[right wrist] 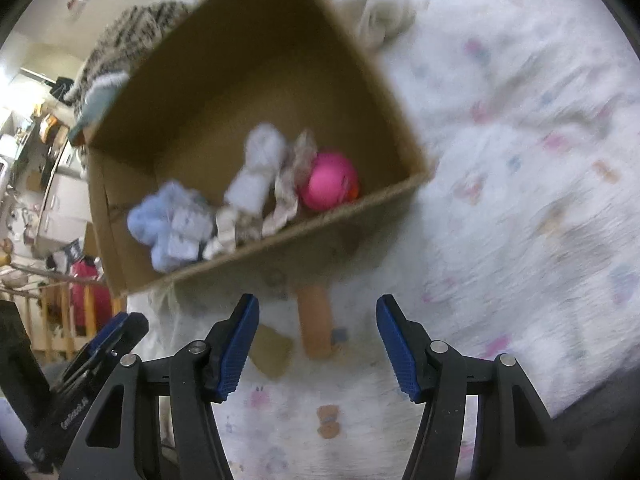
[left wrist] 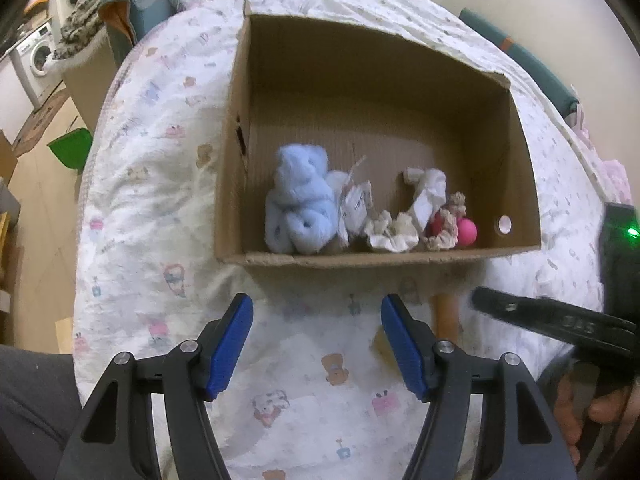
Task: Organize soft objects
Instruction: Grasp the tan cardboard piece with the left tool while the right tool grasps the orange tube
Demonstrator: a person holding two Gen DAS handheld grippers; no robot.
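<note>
With both jaws standing apart and nothing between them, my left tool and right tool hang over the printed bedspread. Blue plush bear, crumpled cloths and pink ball already lie in the cardboard box. An orange cylindrical item lies on the bed just before the box; I judge it the next pick, calling for a descent astride it.

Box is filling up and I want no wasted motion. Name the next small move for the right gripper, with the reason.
Probably lower the right gripper onto the orange piece lying on the blanket just outside the cardboard box, and close. Its jaws stand open and empty with that piece between and ahead of them, while the blue plush and pink ball already sit inside.
</note>
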